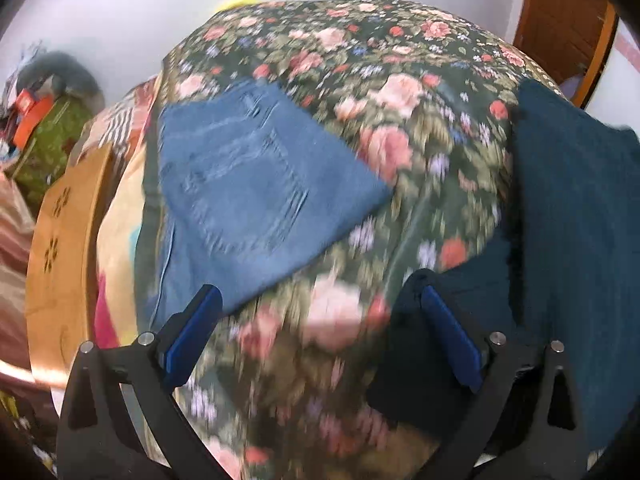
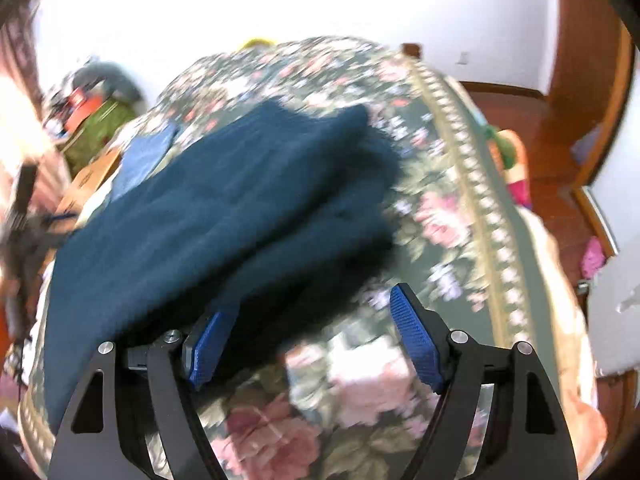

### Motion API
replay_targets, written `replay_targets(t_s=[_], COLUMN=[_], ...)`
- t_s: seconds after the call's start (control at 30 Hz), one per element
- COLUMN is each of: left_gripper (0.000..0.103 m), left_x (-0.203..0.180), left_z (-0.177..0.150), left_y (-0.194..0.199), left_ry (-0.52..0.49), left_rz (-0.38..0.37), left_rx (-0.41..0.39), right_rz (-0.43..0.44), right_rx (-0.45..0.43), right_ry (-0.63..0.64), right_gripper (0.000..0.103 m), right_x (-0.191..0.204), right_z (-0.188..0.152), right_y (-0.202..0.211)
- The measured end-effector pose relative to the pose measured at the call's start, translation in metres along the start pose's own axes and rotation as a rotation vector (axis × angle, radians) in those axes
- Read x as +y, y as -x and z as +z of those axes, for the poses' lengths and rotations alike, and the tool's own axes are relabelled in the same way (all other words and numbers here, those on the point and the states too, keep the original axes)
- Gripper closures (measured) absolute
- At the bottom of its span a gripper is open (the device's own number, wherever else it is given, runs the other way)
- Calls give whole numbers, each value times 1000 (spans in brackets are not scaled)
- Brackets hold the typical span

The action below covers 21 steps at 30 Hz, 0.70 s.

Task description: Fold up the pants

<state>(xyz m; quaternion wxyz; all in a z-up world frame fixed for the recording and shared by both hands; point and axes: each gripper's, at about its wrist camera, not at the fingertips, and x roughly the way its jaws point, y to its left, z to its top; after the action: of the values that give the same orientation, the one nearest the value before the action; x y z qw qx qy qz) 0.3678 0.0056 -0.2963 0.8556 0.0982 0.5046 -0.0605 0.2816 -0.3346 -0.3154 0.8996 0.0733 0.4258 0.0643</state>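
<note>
Dark teal pants (image 2: 224, 208) lie folded on a floral bedspread (image 2: 360, 380); in the left wrist view they (image 1: 576, 216) lie along the right side. My left gripper (image 1: 320, 300) is open and empty over the bedspread (image 1: 340, 92), between the teal pants and folded blue jeans (image 1: 248, 184). My right gripper (image 2: 314, 308) is open and empty; its left finger (image 2: 208, 344) is at the near edge of the teal pants. Both views are motion-blurred.
The blue jeans (image 2: 146, 156) lie beyond the teal pants. A wooden board (image 1: 60, 264) stands at the bed's left edge, with clutter (image 1: 44, 120) behind. The bed's right edge (image 2: 480, 200) drops to a wooden floor (image 2: 556, 184). A door (image 1: 564, 24) is at far right.
</note>
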Motion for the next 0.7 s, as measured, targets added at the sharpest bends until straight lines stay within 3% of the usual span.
replay_targets(t_s=[0.17,0.37,0.47,0.7], left_gripper=[1,1,1,2], left_x=[7,-7,-15,-15], left_z=[-41,-94,-113,-121], left_y=[26,69,85,100], left_ry=[106,177,192,189], left_rz=[-41,-100,-141,-129], left_rx=[39,33,30,9], right_rz=[17,70,101,131], right_rx=[-28,-19,10,118], right_ry=[-13,94,109,92], right_gripper=[27,27,27,28], right_x=[-6,20,30,38], right_z=[-10,-30,-43,-75], right_y=[43,78,77,41])
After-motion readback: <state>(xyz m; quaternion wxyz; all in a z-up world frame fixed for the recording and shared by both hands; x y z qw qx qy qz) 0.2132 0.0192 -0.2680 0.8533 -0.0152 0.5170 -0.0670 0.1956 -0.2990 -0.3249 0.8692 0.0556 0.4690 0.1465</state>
